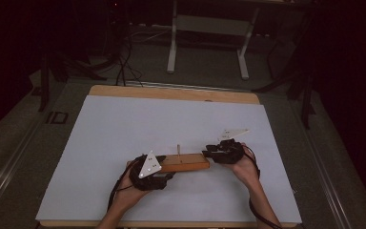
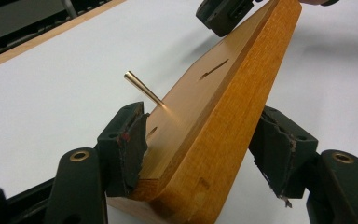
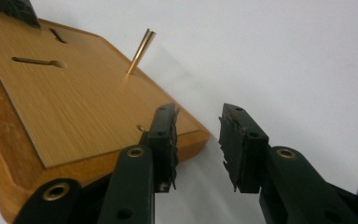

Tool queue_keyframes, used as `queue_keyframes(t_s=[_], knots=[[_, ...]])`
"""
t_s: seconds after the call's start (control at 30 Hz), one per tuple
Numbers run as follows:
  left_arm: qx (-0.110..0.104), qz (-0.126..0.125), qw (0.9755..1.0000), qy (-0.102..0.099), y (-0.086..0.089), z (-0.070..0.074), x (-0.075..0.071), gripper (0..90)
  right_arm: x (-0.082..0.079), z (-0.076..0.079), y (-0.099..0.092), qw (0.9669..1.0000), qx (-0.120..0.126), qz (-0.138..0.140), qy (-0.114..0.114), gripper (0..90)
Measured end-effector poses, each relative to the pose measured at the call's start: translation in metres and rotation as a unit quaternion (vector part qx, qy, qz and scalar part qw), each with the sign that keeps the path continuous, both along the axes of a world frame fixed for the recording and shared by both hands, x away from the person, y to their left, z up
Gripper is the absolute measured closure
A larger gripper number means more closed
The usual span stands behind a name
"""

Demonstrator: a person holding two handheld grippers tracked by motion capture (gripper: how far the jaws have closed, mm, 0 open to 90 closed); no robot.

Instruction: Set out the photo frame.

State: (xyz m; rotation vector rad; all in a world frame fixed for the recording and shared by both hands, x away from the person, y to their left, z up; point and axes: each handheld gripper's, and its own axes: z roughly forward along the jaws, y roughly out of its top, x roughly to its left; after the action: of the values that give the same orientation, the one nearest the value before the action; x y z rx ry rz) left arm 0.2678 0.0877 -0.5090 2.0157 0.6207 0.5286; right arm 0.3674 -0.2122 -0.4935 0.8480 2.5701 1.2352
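High view: your wooden board (image 1: 185, 163) lies on the tabletop (image 1: 124, 129), between both grippers
Left gripper (image 2: 200, 154): fingers straddle the board's end, loosely
Right gripper (image 3: 198, 140): fingers parted, holding nothing
Left to do: grip, lift

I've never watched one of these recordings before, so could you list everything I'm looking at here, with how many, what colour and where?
Wooden board: one, orange-brown, with slots in its top, near the front middle of the table, between the two grippers.
Pin: one, brass-coloured, standing up from the board's top.
Table: one, light wood edge, under a white sheet.
White sheet: one, covering most of the tabletop.
Frame legs: white, on the floor beyond the table.
Left gripper: one, black, jaws either side of the board's near end.
Right gripper: one, black, jaws apart at the board's other end.
Hands: two, holding the grippers.
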Motion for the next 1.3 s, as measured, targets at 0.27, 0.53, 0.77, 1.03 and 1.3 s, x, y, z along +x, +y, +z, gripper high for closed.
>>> queue_keyframes(t_s=[0.27, 0.53, 0.77, 1.03, 1.3], knots=[[-0.006, 0.005, 1.0000, 0.004, 0.001, 0.001, 0.002, 37.3, -0.005, -0.011, -0.012, 0.9999, -0.008, -0.010, 0.007, 65.7], [-0.026, 0.005, 0.9995, 0.014, 0.002, 0.003, 0.004, 38.3, -0.010, -0.017, -0.018, 0.9998, -0.013, -0.009, 0.010, 64.9], [-0.084, -0.012, 0.9961, 0.023, 0.012, 0.009, 0.005, 44.2, -0.012, -0.022, -0.013, 0.9995, -0.028, 0.008, 0.012, 60.4], [-0.063, -0.014, 0.9977, 0.020, 0.008, 0.008, 0.005, 44.4, -0.015, -0.022, 0.004, 0.9982, -0.024, 0.055, -0.005, 47.5], [-0.063, -0.007, 0.9978, 0.020, 0.009, 0.008, 0.007, 43.4, -0.018, -0.014, 0.010, 0.9970, -0.007, 0.065, -0.042, 41.3]])
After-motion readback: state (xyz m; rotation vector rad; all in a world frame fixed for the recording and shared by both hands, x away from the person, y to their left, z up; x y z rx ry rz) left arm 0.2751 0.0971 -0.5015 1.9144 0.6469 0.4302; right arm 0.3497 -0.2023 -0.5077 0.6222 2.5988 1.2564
